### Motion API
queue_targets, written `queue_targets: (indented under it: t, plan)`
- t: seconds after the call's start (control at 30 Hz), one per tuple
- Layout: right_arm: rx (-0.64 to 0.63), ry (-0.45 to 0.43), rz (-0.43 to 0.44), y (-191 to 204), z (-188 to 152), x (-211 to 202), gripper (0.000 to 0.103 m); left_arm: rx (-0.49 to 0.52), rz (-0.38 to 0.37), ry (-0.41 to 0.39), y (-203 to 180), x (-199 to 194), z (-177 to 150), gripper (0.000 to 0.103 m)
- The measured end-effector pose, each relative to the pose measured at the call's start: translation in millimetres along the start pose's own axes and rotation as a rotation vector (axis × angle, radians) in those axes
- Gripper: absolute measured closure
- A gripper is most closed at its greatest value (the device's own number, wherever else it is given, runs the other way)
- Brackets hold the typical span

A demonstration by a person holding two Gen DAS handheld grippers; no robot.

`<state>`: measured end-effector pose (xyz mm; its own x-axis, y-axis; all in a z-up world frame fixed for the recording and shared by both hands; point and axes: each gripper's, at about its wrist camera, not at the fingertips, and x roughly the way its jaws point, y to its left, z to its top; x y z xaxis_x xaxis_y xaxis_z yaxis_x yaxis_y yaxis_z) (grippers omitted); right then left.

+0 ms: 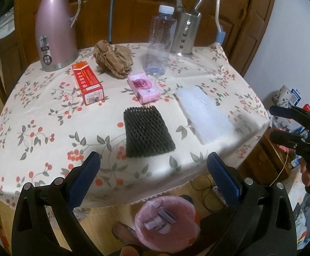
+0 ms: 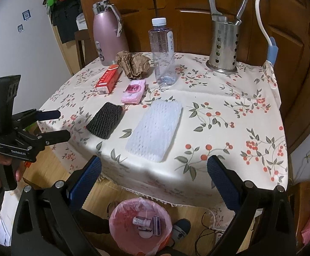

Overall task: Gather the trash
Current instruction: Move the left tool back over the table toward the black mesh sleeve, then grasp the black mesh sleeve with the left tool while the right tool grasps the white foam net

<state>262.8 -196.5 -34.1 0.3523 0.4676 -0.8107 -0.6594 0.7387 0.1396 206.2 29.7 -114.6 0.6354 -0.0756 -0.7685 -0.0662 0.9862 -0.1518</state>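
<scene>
Dim, warm indoor light, soft shadows, slight blur throughout, and strong fisheye bending with dark corners.

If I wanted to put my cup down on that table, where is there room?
The tablecloth is bare right of the white foam net, in front of the metal utensil holder. It is crowded at the back left, around the flask, red box, crumpled paper and bottle.

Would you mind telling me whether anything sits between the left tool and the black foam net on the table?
Nothing visible does. The left tool is open and hangs over the near table edge; the black foam net lies straight ahead on bare cloth, with the pink box beyond it.
</scene>
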Motion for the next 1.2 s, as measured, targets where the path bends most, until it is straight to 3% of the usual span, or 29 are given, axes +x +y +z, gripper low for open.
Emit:
queue_targets:
  t: [0.43,0.87,1.17,1.2]
  plan:
    - [0.01,-0.001,-0.013,-9.0,10.6,14.3,0.005,-0.013,0.028,0.024,0.5,46.5,28.7,0.006]
    - [0.025,0.009,-0.02,-21.0,19.7,32.7,0.005,-0.032,0.057,0.045,10.4,76.5,31.0,0.006]
    - [0.036,0.035,-0.019,-25.1,28.6,60.2,0.005,-0.031,0.051,0.059,13.7,84.4,26.6,0.018]
    - [0.036,0.037,-0.019,-25.5,29.3,62.3,0.005,-0.032,0.046,0.061,14.0,84.8,25.9,0.025]
